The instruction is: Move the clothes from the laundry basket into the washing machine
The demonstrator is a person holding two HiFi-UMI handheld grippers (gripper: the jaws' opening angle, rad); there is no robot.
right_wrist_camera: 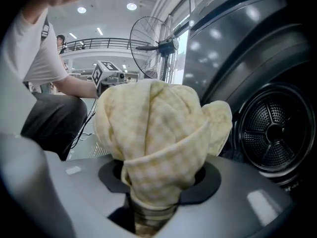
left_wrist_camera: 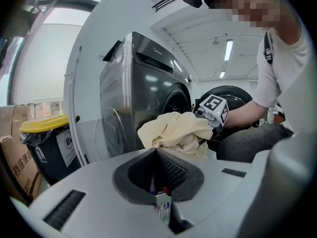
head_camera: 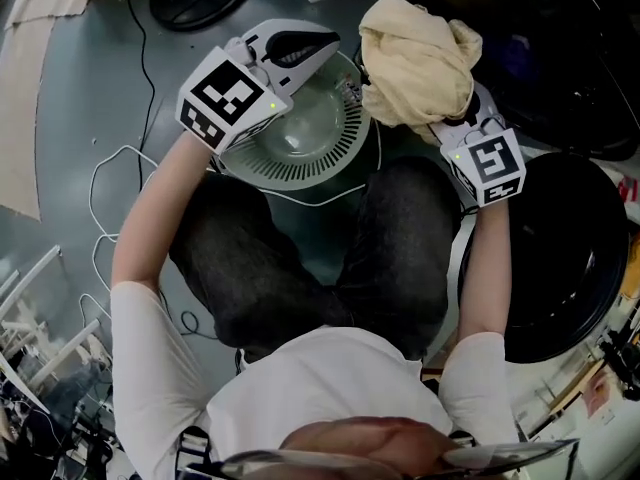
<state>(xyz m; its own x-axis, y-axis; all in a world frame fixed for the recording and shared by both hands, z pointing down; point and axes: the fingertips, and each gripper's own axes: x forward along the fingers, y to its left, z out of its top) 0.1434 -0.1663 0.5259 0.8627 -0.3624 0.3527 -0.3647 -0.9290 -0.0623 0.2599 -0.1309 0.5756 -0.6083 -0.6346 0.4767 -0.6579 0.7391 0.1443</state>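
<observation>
Left gripper (head_camera: 322,42) hangs over the basket (head_camera: 300,173), jaws closed together, nothing between them; the left gripper view shows the ribbed pads (left_wrist_camera: 171,170) meeting at a seam. The basket is round and slatted, on the floor in front of the person's knees (head_camera: 400,238). Pale yellow checked cloth (head_camera: 415,63) is bunched up in the air, just right of the basket and clear of it. Right gripper (head_camera: 462,120) is clamped on the cloth's lower end, and the bundle bulges out above the jaws. Washer (right_wrist_camera: 233,48) is at right, its drum (right_wrist_camera: 275,133) open, near the cloth but not touching it.
</observation>
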